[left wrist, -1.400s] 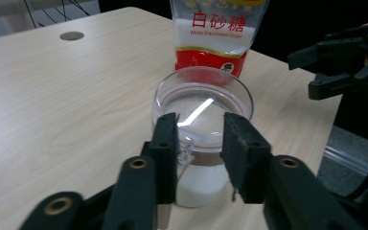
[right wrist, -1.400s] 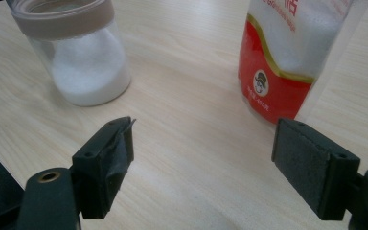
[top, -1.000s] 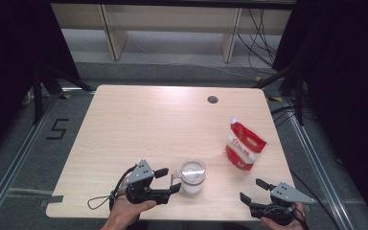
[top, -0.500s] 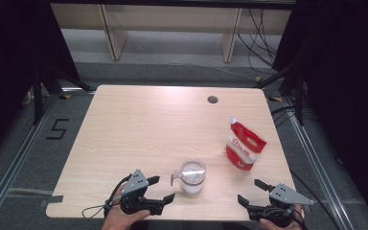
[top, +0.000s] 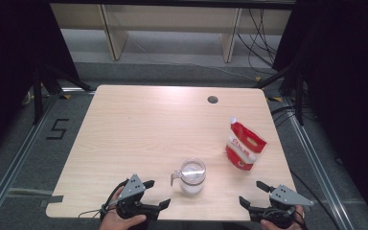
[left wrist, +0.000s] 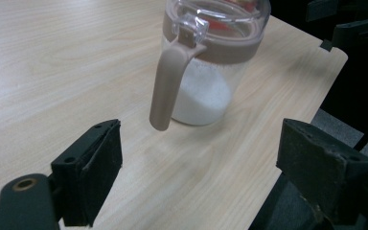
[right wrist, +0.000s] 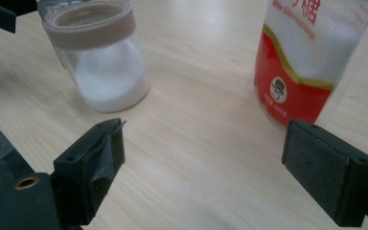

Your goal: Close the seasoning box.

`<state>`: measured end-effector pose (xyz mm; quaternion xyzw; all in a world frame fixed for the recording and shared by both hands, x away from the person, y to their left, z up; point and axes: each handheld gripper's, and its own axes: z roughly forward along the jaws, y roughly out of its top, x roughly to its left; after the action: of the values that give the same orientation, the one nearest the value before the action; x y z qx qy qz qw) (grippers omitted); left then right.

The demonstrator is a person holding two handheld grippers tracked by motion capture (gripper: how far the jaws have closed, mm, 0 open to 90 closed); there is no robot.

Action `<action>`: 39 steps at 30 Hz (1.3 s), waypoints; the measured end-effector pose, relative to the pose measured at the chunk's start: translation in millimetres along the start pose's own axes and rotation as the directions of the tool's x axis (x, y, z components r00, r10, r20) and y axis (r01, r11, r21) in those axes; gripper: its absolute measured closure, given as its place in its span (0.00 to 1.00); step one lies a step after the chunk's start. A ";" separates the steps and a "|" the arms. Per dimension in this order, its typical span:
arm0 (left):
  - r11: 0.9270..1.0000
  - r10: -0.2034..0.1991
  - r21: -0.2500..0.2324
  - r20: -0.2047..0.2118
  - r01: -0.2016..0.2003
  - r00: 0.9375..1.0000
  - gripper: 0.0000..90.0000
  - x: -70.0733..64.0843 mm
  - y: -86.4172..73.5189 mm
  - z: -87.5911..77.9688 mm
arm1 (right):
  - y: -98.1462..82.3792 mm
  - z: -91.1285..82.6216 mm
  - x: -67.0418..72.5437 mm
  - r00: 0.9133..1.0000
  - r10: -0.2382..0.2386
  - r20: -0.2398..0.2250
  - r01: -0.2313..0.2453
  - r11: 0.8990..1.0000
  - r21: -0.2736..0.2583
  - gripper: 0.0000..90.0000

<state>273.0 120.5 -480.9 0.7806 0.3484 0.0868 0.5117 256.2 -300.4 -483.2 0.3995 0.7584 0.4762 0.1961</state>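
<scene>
Standing near the front edge of the surface (top: 139,120), the jar (top: 192,176) holds white granules, handle pointing at the left gripper (top: 157,193); its fingers, just opening, are released with nothing between. Right gripper (top: 251,191), right of jar, likewise released. Red pouch (top: 245,148) stands behind-right of jar

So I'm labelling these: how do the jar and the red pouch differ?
The jar is clear and rigid with a brown band, lid and handle; the red pouch is soft, printed packaging. The jar is about a third full; the pouch looks fuller. Both stand upright and hold white granules.
</scene>
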 end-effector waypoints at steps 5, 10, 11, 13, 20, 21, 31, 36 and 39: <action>1.000 -0.007 0.003 0.006 0.007 1.000 0.17 -0.1 -4.1 -1.8 | -3.8 0.4 0.1 1.000 -0.009 -0.011 0.010 0.999 0.052 0.17; 1.000 -0.012 0.022 -0.007 0.012 1.000 0.17 0.5 -8.8 -2.3 | -6.3 -1.1 0.3 1.000 -0.004 -0.003 0.004 0.998 0.069 0.17; 1.000 -0.012 0.022 -0.007 0.012 1.000 0.17 0.5 -8.8 -2.3 | -6.3 -1.1 0.3 1.000 -0.004 -0.003 0.004 0.998 0.069 0.17; 1.000 -0.007 0.018 -0.006 0.007 1.000 0.17 0.4 -10.5 -1.8 | -7.3 -1.5 -0.2 1.000 -0.003 -0.010 0.004 0.997 0.079 0.17; 0.998 0.006 0.058 -0.022 -0.005 1.000 0.17 -1.7 -15.0 -1.8 | -9.2 -2.2 0.9 1.000 0.003 -0.019 -0.001 0.996 0.084 0.17; 0.998 0.007 0.057 -0.021 -0.006 1.000 0.17 -1.7 -15.6 -1.5 | -9.9 -1.9 1.2 1.000 -0.006 -0.009 0.006 0.997 0.076 0.17; 0.997 0.019 0.074 -0.032 -0.016 0.999 0.17 -0.7 -18.6 -0.2 | -13.0 -0.3 6.1 1.000 0.018 -0.007 -0.017 0.993 0.114 0.17; 0.997 0.034 0.065 -0.038 -0.031 0.999 0.17 1.3 -18.5 -0.5 | -13.4 0.6 6.0 1.000 -0.005 -0.010 0.006 0.993 0.118 0.17; 0.998 0.009 0.064 -0.046 -0.006 0.999 0.17 0.6 -18.7 -0.3 | -13.4 1.3 5.0 1.000 -0.014 -0.017 0.016 0.993 0.115 0.17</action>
<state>264.8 125.4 -497.0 0.7955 0.3600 0.0957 0.4780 248.5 -298.7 -495.2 0.4006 0.7892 0.4332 0.1704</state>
